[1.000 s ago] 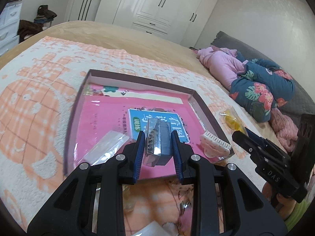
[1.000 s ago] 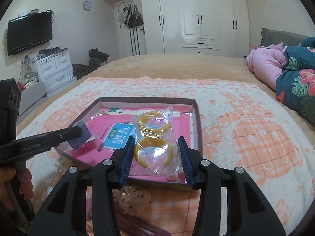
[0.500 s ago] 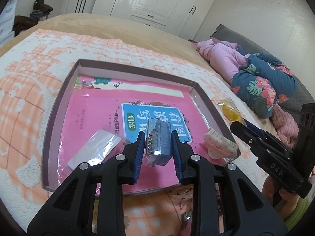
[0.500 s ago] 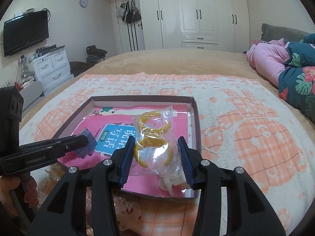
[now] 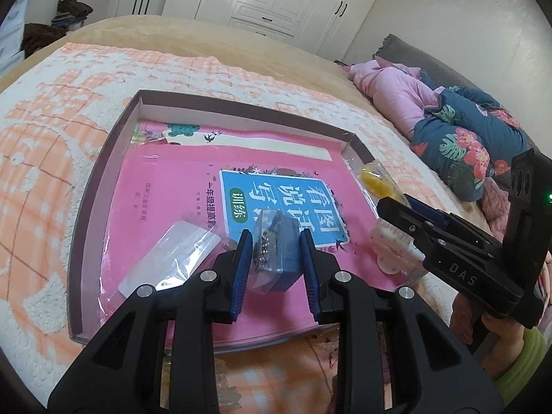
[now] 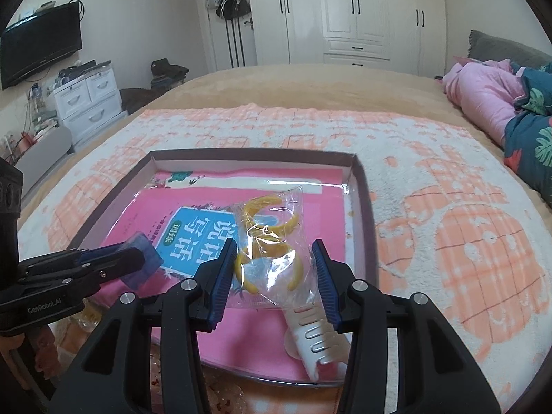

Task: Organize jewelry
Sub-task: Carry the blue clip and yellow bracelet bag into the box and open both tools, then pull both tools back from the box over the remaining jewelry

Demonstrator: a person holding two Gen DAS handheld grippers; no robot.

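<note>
Ahead of both our tongs lies the bed [image 6: 345, 96], spread with a white and orange patterned blanket [image 6: 448, 214]. On that blanket, just beyond our fingertips, sits a shallow box [image 5: 103, 179] with dark brown walls; a pink book [image 5: 179, 200] with a blue title panel covers its floor.

Our right gripper [image 6: 274, 269] is clenched on a clear plastic bag of yellow bangles [image 6: 269, 241]. The bag is crinkled and glossy, and through it we make out several yellow rings overlapping one another. It hangs between the blue pads, above the near right part of the box. Under the right finger of this gripper, a white comb-like hair clip [image 6: 317, 338] lies on the book at the box's near right corner.

Our left gripper [image 5: 275, 258] is clenched on a smaller clear packet [image 5: 272, 252] that holds a dark blue card with a row of small dark beads or studs along its left edge; what the piece is we cannot tell. The packet is above the near middle of the box, over the lower edge of the blue title panel. Just left of the left finger, a flat clear packet [image 5: 172, 258] lies on the book. From the left wrist view, the right gripper reaches in from the right, with the bangle bag at its tip.
</note>
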